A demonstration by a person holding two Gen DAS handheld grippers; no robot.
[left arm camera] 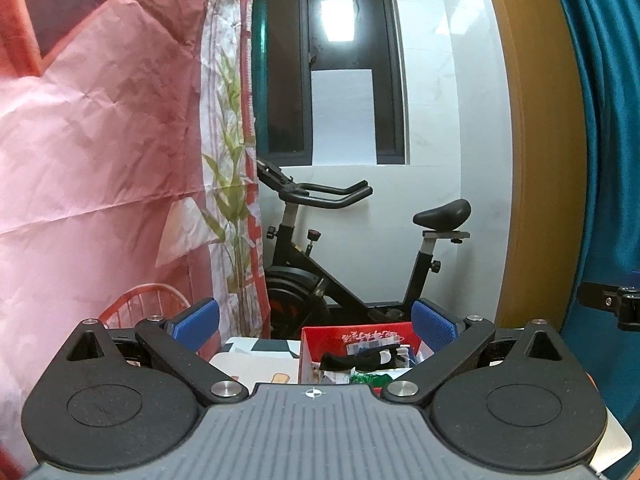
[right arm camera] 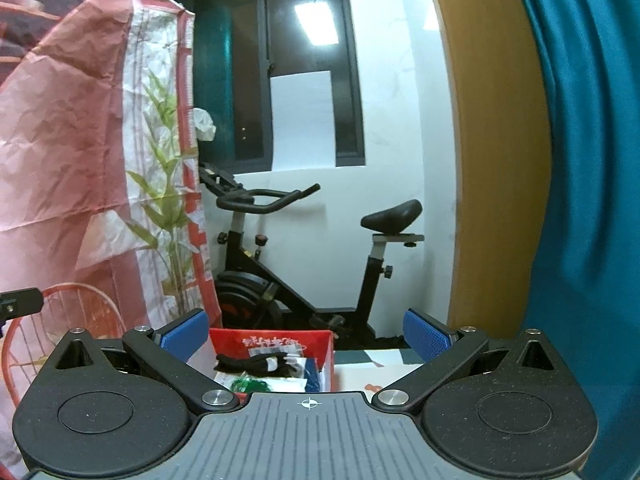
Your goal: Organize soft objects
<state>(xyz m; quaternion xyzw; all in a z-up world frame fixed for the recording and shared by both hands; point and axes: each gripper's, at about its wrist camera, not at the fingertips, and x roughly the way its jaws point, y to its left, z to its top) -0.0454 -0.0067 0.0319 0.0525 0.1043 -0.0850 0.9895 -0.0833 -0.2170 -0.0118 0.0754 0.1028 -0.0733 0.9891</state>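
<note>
A red box (left arm camera: 316, 344) (right arm camera: 326, 350) sits on a light table (left arm camera: 256, 360) (right arm camera: 376, 364), holding a black soft item with a white patch (left arm camera: 360, 360) (right arm camera: 256, 362) and something green (left arm camera: 370, 379) (right arm camera: 250, 384). My left gripper (left arm camera: 315, 326) is open, its blue pads wide apart, held above and in front of the box with nothing between them. My right gripper (right arm camera: 306, 332) is open too, empty, with the box below its left pad (right arm camera: 186, 336).
An exercise bike (left arm camera: 320, 264) (right arm camera: 280, 264) stands behind the table under a dark window (left arm camera: 320, 64). A pink fabric wardrobe (left arm camera: 100, 160) (right arm camera: 80, 140) fills the left, with a red wire chair (left arm camera: 144, 304) (right arm camera: 60, 320) before it. A teal curtain (left arm camera: 600, 120) (right arm camera: 580, 160) hangs right.
</note>
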